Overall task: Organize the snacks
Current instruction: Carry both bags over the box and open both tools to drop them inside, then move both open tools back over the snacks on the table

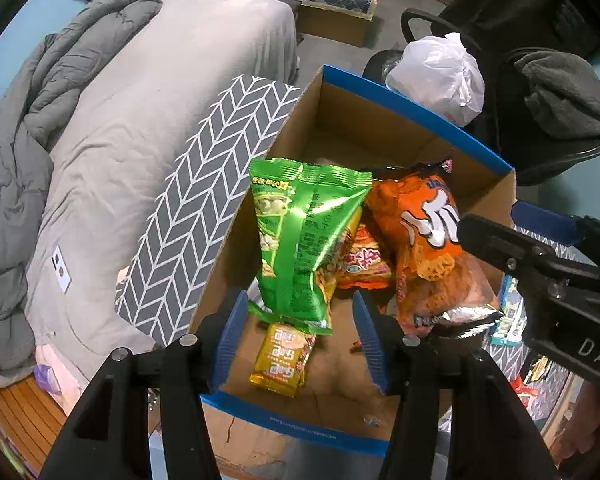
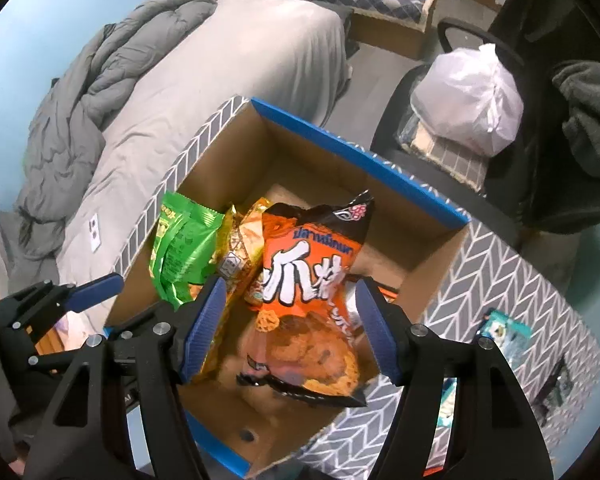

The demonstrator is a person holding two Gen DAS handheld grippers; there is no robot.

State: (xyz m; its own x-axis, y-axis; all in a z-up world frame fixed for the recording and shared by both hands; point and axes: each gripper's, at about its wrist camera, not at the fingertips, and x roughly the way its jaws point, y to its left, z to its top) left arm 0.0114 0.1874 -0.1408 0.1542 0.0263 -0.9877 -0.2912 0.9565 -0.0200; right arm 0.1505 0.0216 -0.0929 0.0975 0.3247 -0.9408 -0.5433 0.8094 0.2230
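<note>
2 grippers hang over the cardboard box [image 1: 380,128], both pointing down into it, and neither one is pinching anything.

Start at the left. Your left gripper [image 1: 298,344] stands with its blue pads spread, and in its own view the green bag [image 1: 300,240] sits at 12 o'clock from the fingertips, with its lower end reaching down between the pads without touching either. Its long axis runs 12 to 6, leaning against the box wall at 9 o'clock. The small yellow packet [image 1: 284,360] lies flat on the box floor right between the pads, long axis also close to 12 to 6.

Moving right, the orange bag [image 2: 304,304] fills the middle of the right wrist view. Your right gripper [image 2: 288,328] has its pads apart on either side of that bag, with a gap showing at each side, so it looks released rather than gripped. The bag's long axis runs 12 to 6, its crimped top at 12 o'clock.

At the far right, more packets [image 2: 504,332] lie outside the box on the patterned cloth [image 2: 500,264], at 3 o'clock from the right gripper. I judge the right hand nearer to them, so the next fetch probably falls to it.
</note>
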